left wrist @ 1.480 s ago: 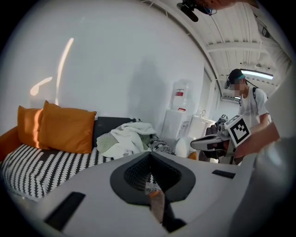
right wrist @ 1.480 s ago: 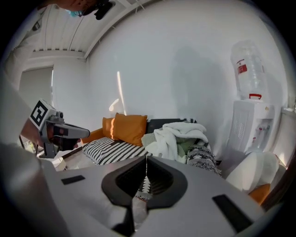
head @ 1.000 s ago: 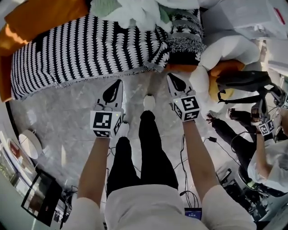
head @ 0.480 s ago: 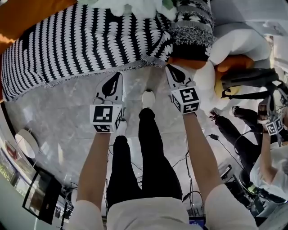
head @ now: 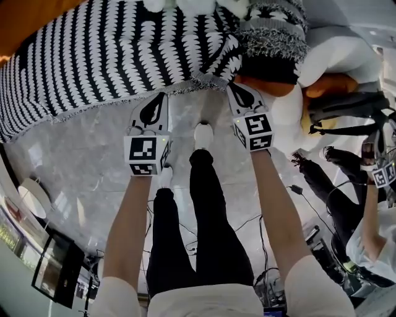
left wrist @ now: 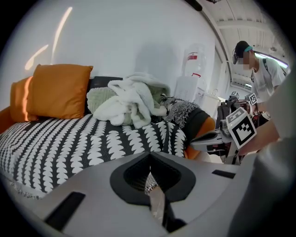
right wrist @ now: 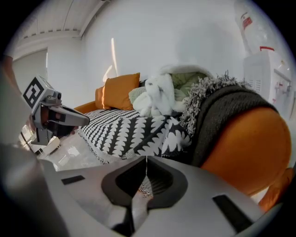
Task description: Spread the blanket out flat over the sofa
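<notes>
The black-and-white patterned blanket [head: 111, 56] lies over the orange sofa [head: 37, 15], and its fringed front edge hangs toward the marble floor. My left gripper [head: 162, 95] is shut with its tips right at that fringe, and nothing shows between the jaws [left wrist: 149, 156]. My right gripper [head: 231, 86] is also shut and reaches the blanket's folded right corner [right wrist: 175, 134]. I see the blanket [left wrist: 83, 139] ahead of the left jaws and the fringe through the gap below the tips. A dark grey knit throw [right wrist: 222, 111] drapes the orange armrest [right wrist: 245, 152].
A white fluffy pile [left wrist: 132, 99] and an orange cushion [left wrist: 58, 90] sit at the sofa's back. To the right are black bags [head: 346, 117] and another person holding a gripper [head: 383, 173]. Cables lie on the floor behind my legs. A round white object [head: 31, 198] lies at the left.
Both grippers have come down and closer to the blanket's front edge, staying shut. The sofa now fills more of the top of the head view.
</notes>
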`<state>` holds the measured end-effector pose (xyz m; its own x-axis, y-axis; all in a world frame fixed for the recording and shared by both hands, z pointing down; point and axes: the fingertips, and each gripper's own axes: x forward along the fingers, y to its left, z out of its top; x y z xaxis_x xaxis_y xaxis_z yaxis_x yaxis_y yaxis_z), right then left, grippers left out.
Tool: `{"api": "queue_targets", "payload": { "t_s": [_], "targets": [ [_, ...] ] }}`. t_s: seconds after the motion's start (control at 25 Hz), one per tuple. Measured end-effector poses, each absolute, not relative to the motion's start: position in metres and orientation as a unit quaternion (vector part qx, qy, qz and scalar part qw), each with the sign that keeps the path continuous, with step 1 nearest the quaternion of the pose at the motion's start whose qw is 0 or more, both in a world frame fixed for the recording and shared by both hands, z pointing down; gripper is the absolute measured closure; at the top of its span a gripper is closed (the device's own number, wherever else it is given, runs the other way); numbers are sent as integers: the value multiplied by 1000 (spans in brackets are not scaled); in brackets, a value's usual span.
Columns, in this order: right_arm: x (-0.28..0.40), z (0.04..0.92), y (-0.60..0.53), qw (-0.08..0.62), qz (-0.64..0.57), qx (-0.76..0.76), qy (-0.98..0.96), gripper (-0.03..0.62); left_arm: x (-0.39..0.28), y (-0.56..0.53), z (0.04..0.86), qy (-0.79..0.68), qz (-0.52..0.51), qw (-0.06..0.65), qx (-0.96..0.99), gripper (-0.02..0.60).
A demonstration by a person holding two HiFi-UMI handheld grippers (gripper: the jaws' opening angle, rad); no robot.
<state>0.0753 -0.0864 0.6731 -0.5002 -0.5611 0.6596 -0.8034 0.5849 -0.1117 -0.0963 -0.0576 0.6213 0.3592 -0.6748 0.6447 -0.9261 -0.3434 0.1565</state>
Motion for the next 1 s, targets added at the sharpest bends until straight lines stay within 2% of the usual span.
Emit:
{"api": "queue_targets", "payload": {
  "t_s": [0.48, 0.6, 0.68, 0.8, 1.0],
  "targets": [
    [79, 720, -105, 315, 195, 400, -838, 564, -82, -64, 691, -505, 276, 282, 768, 561],
    [73, 731, -104, 326, 189, 390, -840, 477, -77, -67, 705, -497, 288, 279, 769, 560],
    [72, 738, -104, 335, 188, 387, -838, 445, -72, -70, 714, -492, 294, 276, 772, 553],
    [74, 748, -105, 356, 180, 385, -832, 430, -66, -71, 730, -485, 307, 278, 770, 503],
    [77, 765, -101, 395, 153, 367, -828, 431, -57, -72, 752, -477, 328, 280, 766, 471]
  ]
}}
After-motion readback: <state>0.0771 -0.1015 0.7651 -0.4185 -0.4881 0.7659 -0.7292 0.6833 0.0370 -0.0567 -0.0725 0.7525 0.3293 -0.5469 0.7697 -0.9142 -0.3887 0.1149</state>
